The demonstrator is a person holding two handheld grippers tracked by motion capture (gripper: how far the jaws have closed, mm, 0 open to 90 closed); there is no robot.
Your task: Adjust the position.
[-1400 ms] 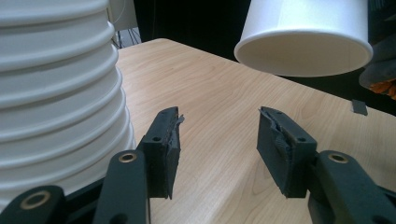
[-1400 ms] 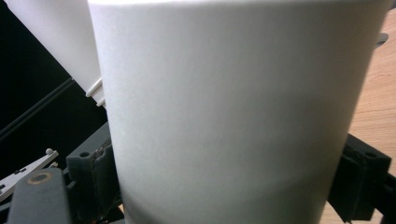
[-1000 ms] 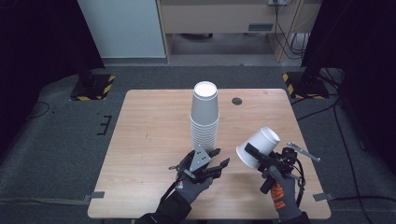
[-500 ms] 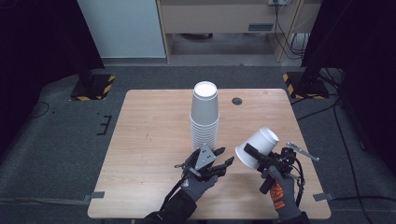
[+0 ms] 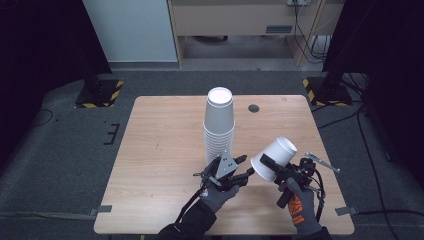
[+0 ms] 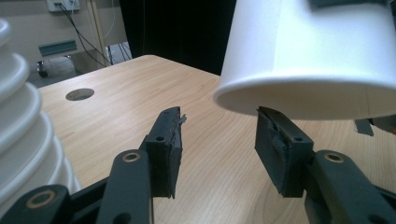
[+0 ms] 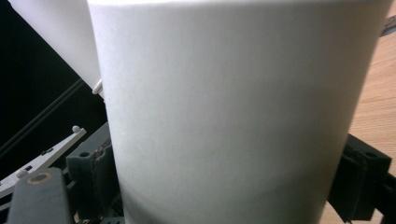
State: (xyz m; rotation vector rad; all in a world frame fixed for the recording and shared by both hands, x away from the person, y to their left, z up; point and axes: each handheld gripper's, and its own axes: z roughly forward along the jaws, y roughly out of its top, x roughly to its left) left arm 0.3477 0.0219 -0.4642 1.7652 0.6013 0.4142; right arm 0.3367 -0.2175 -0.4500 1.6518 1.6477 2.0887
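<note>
One smooth tapered paper cup (image 5: 274, 158), matte wooden table (image 5: 160, 150)

The left gripper (image 5: 240, 169), a black two-jaw tool with a grey three-cornered plate on top, was held low in a grey-gloved left hand (image 5: 218, 192), forearm entering from the bottom edge. Its jaws stood apart, nothing pressed between the pads (confirmed in the left gripper view). The right gripper (image 5: 268, 164), a black two-jaw tool, rested in a grey-and-orange-gloved right hand (image 5: 299, 206), angled up and leftward, jaws clamped shut on a load.
</note>
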